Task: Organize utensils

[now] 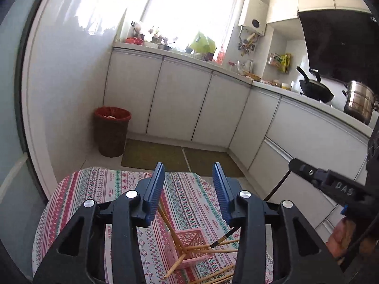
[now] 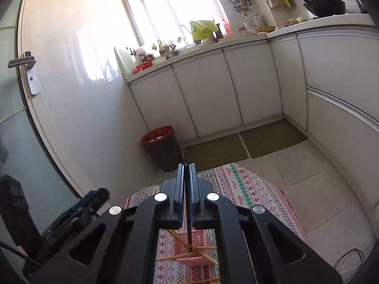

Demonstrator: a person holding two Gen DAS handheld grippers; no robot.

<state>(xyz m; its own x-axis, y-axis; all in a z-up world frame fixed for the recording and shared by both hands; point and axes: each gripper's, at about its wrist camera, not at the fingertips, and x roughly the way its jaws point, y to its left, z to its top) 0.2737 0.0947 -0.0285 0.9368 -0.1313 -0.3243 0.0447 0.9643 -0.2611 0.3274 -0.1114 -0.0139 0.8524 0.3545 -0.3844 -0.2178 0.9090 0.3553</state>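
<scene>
A small pink lattice basket (image 1: 187, 246) stands on a round table with a patterned cloth (image 1: 99, 189). Wooden chopsticks (image 1: 170, 227) lean in it and several lie around it (image 1: 220, 274). My left gripper (image 1: 188, 184) is open and empty above the basket. My right gripper (image 2: 187, 172) is shut on a dark chopstick (image 2: 189, 227), its tip pointing down over the basket (image 2: 194, 255). In the left wrist view the right gripper (image 1: 327, 177) enters from the right with the dark chopstick (image 1: 227, 235) reaching the basket.
White kitchen cabinets (image 1: 180, 99) run along the back and right. A red-lined bin (image 1: 111, 130) stands on the floor beyond the table. A wok (image 1: 315, 87) and steel pot (image 1: 360, 101) sit on the counter. A door with a handle (image 2: 23, 61) is at left.
</scene>
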